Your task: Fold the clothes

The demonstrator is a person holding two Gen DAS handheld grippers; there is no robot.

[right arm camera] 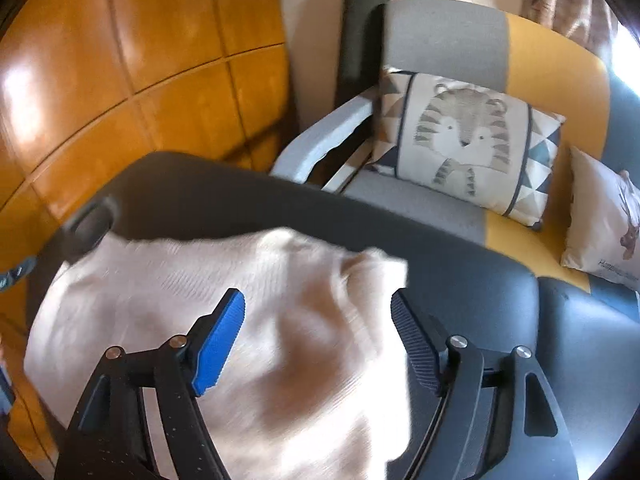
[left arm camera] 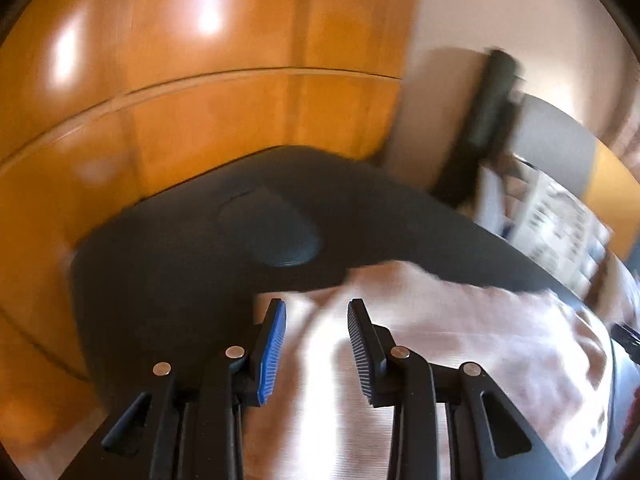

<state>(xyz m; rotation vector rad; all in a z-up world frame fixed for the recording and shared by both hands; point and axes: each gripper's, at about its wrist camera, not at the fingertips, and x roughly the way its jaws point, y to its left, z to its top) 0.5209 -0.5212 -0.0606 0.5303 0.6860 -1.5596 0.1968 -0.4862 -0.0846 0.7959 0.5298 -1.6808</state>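
Observation:
A pale pink knit garment (left arm camera: 440, 340) lies spread on a dark grey table (left arm camera: 180, 240). My left gripper (left arm camera: 316, 306) hovers over the garment's left part, its fingers apart with nothing between the pads. In the right wrist view the same garment (right arm camera: 180, 280) covers the table's (right arm camera: 472, 280) left half, with its far right corner bunched up. My right gripper (right arm camera: 317, 296) stands wide open above that bunched part; its pads are clear of the cloth. Both views are blurred.
An oval recess (left arm camera: 276, 236) is sunk into the tabletop near the far edge. Beyond the table stands a grey and yellow armchair (right arm camera: 444, 36) with a tiger cushion (right arm camera: 460, 136) and a second pale cushion (right arm camera: 604, 220). A dark roll (right arm camera: 360, 28) leans on the wall. The floor (left arm camera: 160, 60) is orange wood.

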